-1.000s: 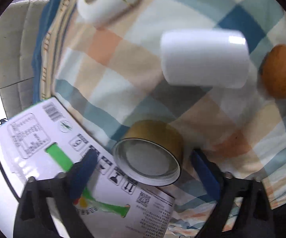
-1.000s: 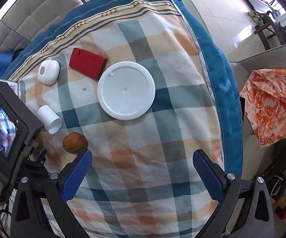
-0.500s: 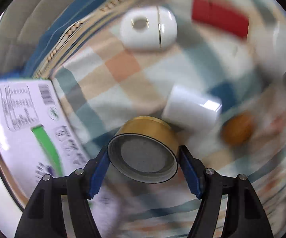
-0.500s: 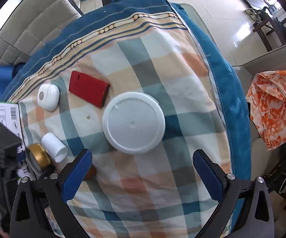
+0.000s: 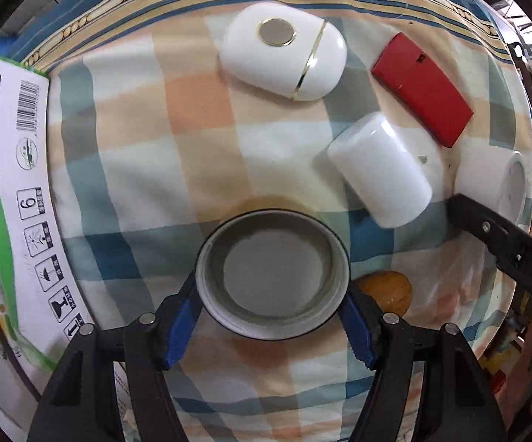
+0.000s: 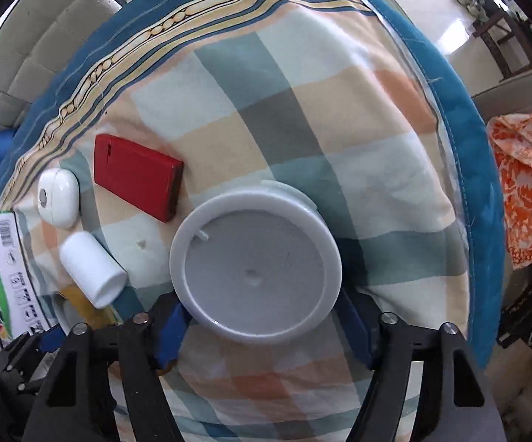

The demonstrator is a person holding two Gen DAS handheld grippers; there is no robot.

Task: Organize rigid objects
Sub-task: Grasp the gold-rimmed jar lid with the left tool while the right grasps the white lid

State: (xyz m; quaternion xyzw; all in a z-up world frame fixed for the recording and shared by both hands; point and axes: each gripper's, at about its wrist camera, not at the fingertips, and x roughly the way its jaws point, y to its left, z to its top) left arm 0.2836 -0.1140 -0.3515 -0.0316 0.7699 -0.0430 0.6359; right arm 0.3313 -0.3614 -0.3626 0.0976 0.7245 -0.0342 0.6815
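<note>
Left gripper (image 5: 271,311): jaws are clamped on a round tin (image 5: 272,274) with a gold wall, blue pads pressed against opposite sides of its rim. The tin's open mouth is turned toward the camera, grey inside. It is seen over the checked cloth (image 5: 207,140) covering the worktop; whether it is lifted clear cannot be told.

Right gripper (image 6: 262,322): jaws are closing around a white round lid (image 6: 255,270) lying flat on the cloth. The lid sits between the blue pads. The near-left pad appears at its rim; contact on the far side cannot be confirmed.

Other items noted, left wrist view:
- White oval case (image 5: 282,51) with a gold band and a round metal disc, lying near the cloth's patterned border.
- Red flat box (image 5: 422,88), just beside the case.
- White cylinder (image 5: 380,169) on its side, between the red box and the tin.
- Brown rounded object (image 5: 387,289), partly hidden behind the right pad.
- Printed cardboard box (image 5: 4,202) with a barcode and green stripe, at the cloth's left edge.

An orange patterned fabric (image 6: 527,184) is seen off the worktop in the right wrist view.
</note>
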